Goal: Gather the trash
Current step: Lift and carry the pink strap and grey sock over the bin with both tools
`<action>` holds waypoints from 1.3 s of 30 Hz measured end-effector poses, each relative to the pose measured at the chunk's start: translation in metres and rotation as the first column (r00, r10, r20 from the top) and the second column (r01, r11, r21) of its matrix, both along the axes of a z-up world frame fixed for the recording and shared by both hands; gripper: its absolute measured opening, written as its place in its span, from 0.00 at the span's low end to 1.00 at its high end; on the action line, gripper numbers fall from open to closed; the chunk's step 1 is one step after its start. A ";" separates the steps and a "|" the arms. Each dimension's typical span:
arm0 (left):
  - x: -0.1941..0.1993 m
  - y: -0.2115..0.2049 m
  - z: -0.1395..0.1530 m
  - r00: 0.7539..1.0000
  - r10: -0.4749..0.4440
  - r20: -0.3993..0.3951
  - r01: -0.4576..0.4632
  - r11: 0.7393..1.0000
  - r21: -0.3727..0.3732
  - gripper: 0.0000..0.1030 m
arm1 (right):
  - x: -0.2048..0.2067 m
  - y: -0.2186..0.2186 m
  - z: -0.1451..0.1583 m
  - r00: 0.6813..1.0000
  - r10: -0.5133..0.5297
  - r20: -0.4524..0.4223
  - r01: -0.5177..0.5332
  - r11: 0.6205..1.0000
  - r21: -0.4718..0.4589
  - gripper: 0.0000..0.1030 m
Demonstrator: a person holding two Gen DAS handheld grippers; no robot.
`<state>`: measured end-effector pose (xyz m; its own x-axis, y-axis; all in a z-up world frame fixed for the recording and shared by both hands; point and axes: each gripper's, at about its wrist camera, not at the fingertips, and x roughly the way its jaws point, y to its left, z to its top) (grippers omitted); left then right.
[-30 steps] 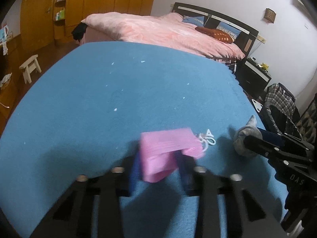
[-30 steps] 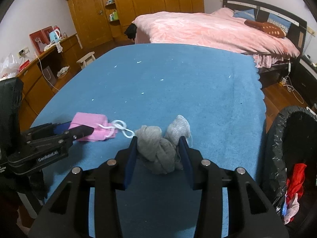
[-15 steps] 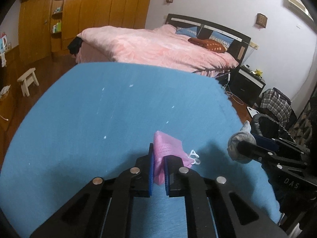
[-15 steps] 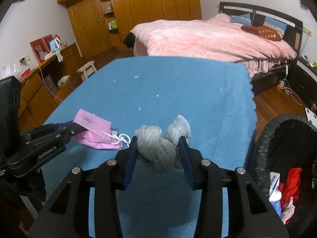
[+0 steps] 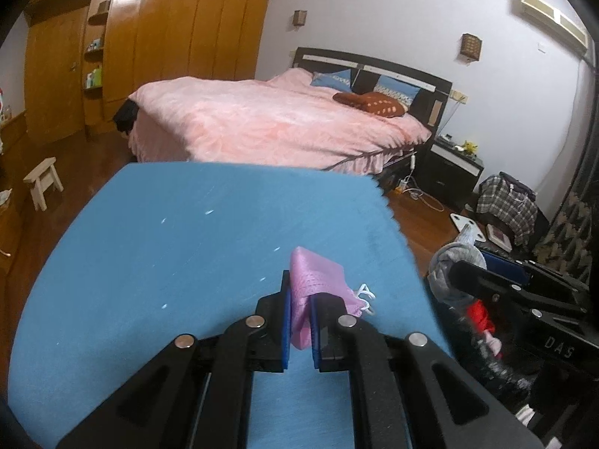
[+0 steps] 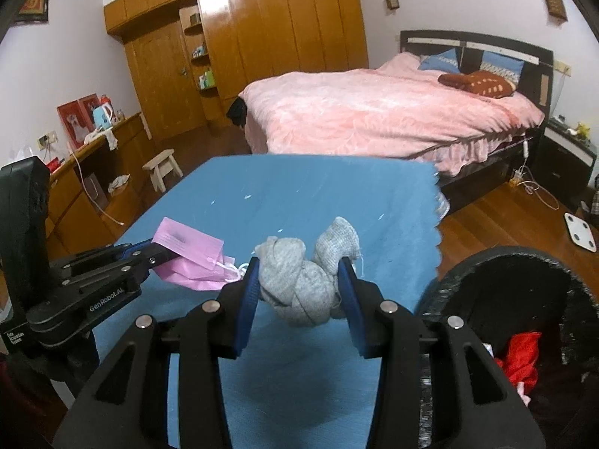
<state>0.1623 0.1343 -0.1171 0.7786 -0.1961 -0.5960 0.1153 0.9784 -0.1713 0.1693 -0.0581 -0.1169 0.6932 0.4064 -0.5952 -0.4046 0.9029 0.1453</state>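
Observation:
My left gripper (image 5: 299, 295) is shut on a pink face mask (image 5: 318, 280) with white ear loops, held above the blue table (image 5: 168, 262). It shows from the side in the right wrist view, mask (image 6: 187, 254) in the left gripper (image 6: 149, 252). My right gripper (image 6: 299, 280) is shut on a knotted grey sock (image 6: 303, 280), lifted above the table's right part. In the left wrist view the sock (image 5: 449, 262) sits in the right gripper (image 5: 458, 271) over the bin. A black-lined trash bin (image 6: 524, 299) stands at the right, with red trash inside.
The blue table cover (image 6: 299, 194) has a scalloped right edge. A pink bed (image 6: 374, 112) stands beyond it, wooden wardrobes (image 6: 243, 37) behind. A small stool (image 6: 163, 168) and a wooden sideboard (image 6: 93, 172) are at the left. A white scale (image 6: 580, 232) lies on the floor.
My left gripper closed on the pink mask and lifted it off the table. Both grippers rose and moved right, toward the bin, the right one still gripping the sock.

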 end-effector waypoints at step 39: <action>-0.007 -0.212 0.063 0.923 -0.353 0.152 0.356 0.934 0.005 0.08 | -0.064 -0.215 0.043 0.912 -0.392 0.119 0.390 0.920 0.035 0.39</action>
<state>0.1557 -0.0774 -0.0543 0.7348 -0.4874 -0.4717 0.4794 0.8652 -0.1472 0.1055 -0.2727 -0.0743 0.8647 0.0938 -0.4935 -0.0347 0.9912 0.1277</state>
